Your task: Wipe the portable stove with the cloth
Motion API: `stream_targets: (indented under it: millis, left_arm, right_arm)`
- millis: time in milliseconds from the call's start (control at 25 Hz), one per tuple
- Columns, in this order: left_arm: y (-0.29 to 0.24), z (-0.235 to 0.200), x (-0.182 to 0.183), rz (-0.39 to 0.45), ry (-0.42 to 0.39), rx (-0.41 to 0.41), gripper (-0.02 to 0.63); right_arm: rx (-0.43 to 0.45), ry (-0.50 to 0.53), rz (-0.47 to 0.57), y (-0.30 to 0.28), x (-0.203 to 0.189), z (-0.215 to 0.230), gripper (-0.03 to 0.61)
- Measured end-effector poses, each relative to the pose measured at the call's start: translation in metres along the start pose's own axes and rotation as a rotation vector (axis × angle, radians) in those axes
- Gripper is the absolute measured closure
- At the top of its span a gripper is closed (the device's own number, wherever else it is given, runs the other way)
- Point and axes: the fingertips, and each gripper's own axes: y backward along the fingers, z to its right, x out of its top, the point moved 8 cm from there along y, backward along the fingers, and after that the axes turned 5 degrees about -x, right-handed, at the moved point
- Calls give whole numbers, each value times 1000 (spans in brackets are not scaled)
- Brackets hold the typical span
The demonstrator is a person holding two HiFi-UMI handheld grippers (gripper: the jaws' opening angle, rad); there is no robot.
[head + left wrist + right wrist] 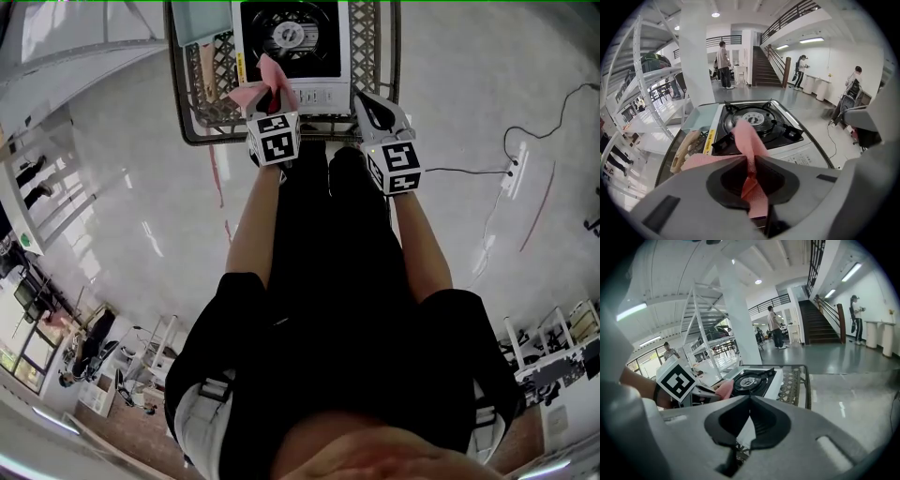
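Observation:
The white portable stove (291, 37) with its black burner sits on a metal mesh table (375, 47). My left gripper (270, 96) is shut on a pink cloth (265, 86), which hangs over the stove's near left corner. In the left gripper view the cloth (749, 140) sticks up from between the shut jaws of this gripper (751, 160), in front of the stove (757, 119). My right gripper (377, 111) hovers at the table's near edge, right of the stove, shut and empty. The right gripper view shows its jaws (750, 397) meeting, with the stove (752, 379) and cloth (724, 389) beyond.
A pale teal board (195, 19) and a wooden-handled thing (686, 149) lie left of the stove on the table. A white shelf rack (644, 79) stands to the left. A power strip (512, 173) with cables lies on the floor at right. Several people stand far behind.

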Motion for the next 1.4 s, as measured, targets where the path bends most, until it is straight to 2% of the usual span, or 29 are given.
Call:
stream_targets:
  millis: [720,1160,1400]
  left_arm:
    - [-9,70,9,-13,-12,-118,566]
    - [-14,109,8,-21,-39,-129,567]
    - [-16,132,8,-32,-82,-131,566]
  right_arm:
    - [-67,-54,14,39,-21,31,575]
    - [-81,-73,25,67,-32,60,575]
    - [-79,-55,44,84,-33,76,575]
